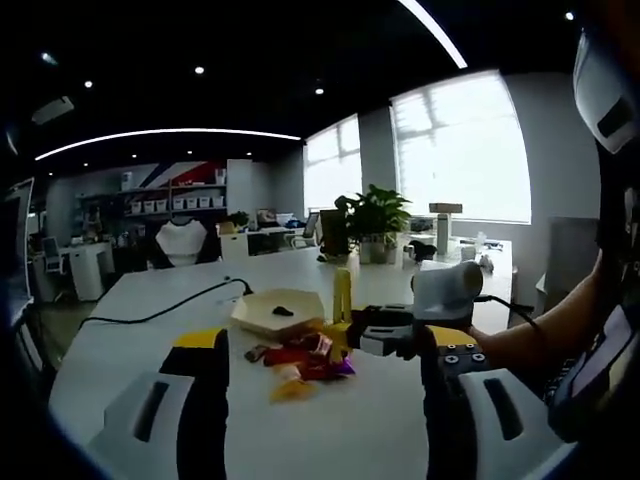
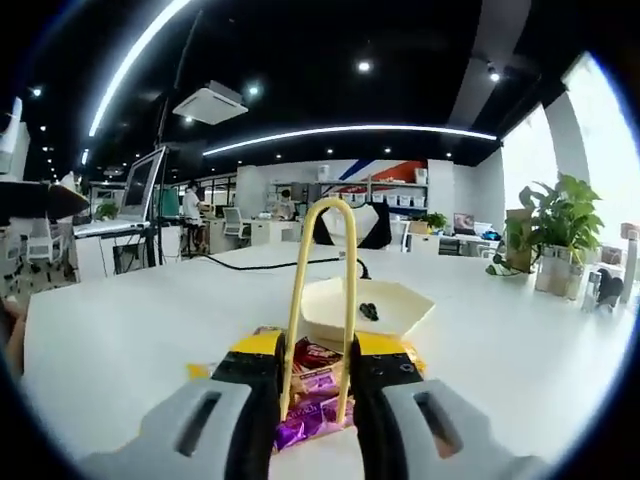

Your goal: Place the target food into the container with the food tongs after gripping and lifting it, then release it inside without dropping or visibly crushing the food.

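The yellow food tongs (image 2: 320, 300) are held between the jaws of the right gripper (image 2: 318, 400), which is closed on their two arms. The loop end points up to 12 o'clock, and the tips point down into the pile of wrapped snacks (image 2: 310, 405), so a snack can likely be pinched. It cannot be told whether a snack is caught between the tips, as they are hidden by the jaws.

The beige container (image 2: 365, 308) sits just past the pile, at about 1 o'clock from the tongs, close by for a short carry. One small dark piece (image 2: 369, 312) lies in it already.

In the left gripper view, the left gripper (image 1: 325, 400) is wide open and holds nothing. The snacks are seen at 12 o'clock ahead of it, apart from its fingers (image 1: 205, 385).
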The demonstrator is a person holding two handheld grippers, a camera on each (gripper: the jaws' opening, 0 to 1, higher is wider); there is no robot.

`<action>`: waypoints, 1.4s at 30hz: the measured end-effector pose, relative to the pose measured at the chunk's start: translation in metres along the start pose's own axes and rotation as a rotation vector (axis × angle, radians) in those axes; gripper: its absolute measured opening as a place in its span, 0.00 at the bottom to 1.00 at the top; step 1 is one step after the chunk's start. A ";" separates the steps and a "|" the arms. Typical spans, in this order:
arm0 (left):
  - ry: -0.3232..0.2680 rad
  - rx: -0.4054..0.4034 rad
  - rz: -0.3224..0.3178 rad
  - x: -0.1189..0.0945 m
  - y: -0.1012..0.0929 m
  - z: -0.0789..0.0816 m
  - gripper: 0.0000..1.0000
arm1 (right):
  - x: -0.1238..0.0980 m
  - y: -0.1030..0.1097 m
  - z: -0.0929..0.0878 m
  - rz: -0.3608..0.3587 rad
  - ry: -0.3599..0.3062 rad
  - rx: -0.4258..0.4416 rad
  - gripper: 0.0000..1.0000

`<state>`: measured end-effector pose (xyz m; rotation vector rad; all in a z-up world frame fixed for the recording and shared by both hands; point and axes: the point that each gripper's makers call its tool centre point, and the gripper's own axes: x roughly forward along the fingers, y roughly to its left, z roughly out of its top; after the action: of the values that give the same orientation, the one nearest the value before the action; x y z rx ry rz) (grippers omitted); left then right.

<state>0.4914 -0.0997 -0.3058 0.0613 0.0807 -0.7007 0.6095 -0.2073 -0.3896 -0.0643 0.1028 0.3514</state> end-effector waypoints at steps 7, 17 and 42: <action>-0.002 0.006 -0.006 0.001 -0.003 0.002 0.83 | 0.001 0.005 0.001 0.218 -0.020 -0.002 0.22; 0.013 0.017 -0.012 0.006 -0.006 0.002 0.82 | -0.009 0.005 0.000 0.538 -0.038 -0.082 0.22; 0.006 0.038 -0.005 0.012 -0.002 0.012 0.82 | -0.005 0.009 0.002 0.803 -0.049 -0.081 0.21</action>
<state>0.5002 -0.1097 -0.2947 0.1001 0.0732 -0.7067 0.6025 -0.2005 -0.3873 -0.0930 0.0622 1.1592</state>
